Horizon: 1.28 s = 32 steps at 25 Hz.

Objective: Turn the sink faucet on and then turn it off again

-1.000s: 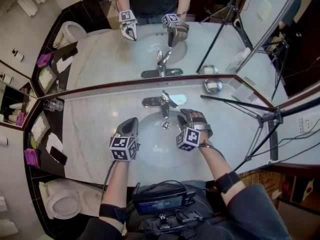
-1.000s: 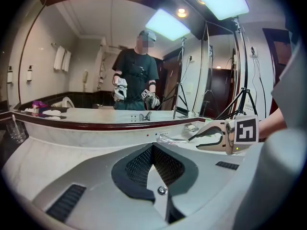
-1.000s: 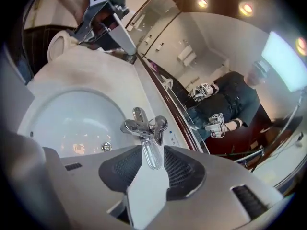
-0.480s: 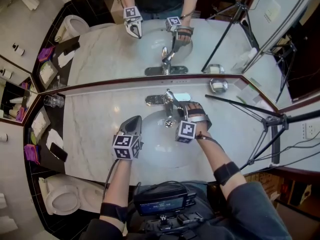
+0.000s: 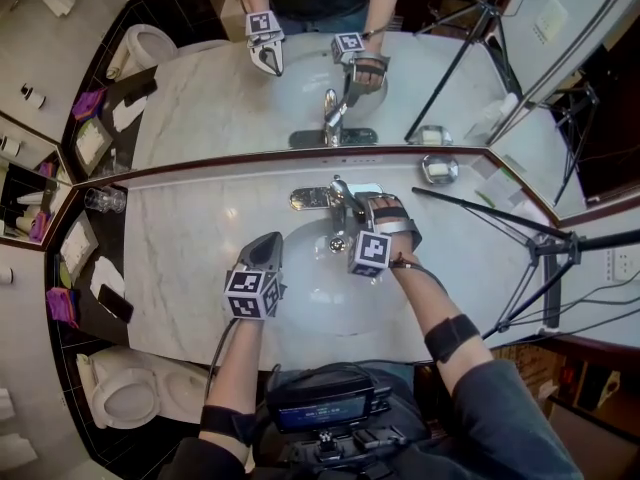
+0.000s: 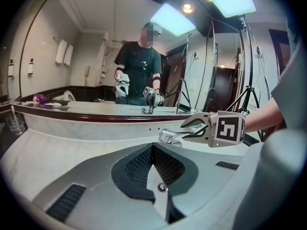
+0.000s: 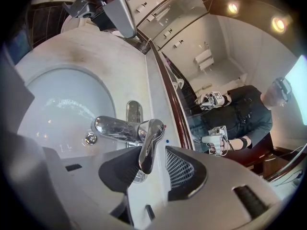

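A chrome faucet (image 5: 335, 203) stands behind the white sink basin (image 5: 300, 288); no stream shows at its spout (image 7: 112, 128). My right gripper (image 5: 362, 211) reaches over the basin to it. In the right gripper view the faucet's lever (image 7: 149, 143) lies between the jaws of the right gripper (image 7: 148, 158). These have just been closing, and a gap still shows beside the right-hand pad (image 7: 184, 169). My left gripper (image 5: 268, 240) hovers over the basin's left rim, shut and empty (image 6: 153, 150). From there the right gripper (image 6: 192, 128) shows at the faucet (image 6: 169, 137).
A wall mirror (image 5: 300, 78) rises behind the marble counter (image 5: 190, 258). A glass tumbler (image 5: 105, 201) stands far left and a soap dish (image 5: 438, 169) at the back right. A black tripod (image 5: 520, 238) leans over the counter's right end. A toilet (image 5: 125, 403) sits lower left.
My right gripper has moved from over the basin up to the faucet, and the lever now sits between its jaws. The left gripper has stayed in place.
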Tool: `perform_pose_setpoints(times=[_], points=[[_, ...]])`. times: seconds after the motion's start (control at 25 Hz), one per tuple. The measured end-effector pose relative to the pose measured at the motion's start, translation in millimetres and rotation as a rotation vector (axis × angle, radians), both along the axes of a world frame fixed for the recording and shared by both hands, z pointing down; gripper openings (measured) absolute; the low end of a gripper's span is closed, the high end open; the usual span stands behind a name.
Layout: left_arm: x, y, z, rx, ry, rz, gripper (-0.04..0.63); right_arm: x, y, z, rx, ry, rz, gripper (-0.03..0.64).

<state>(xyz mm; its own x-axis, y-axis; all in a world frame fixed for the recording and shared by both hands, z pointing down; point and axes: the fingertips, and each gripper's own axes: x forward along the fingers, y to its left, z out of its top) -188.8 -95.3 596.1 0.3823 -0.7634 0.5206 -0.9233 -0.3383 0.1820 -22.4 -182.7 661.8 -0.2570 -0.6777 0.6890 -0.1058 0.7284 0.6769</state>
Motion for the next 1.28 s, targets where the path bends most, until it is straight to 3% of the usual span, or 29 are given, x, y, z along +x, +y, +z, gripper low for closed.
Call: perform_pose_setpoints(times=[0.36,1.28], points=[[2.9,-0.6,5.2,-0.011,0.002,0.006,0.002,-5.2,-2.8,-7.0,-0.024,-0.076,0.035,0.153],[-2.5,1.6,8.3,-0.014,0.003,-0.009,0.003,-25.4,-25.8,-26.7,-0.075,-0.156,0.062,0.152]])
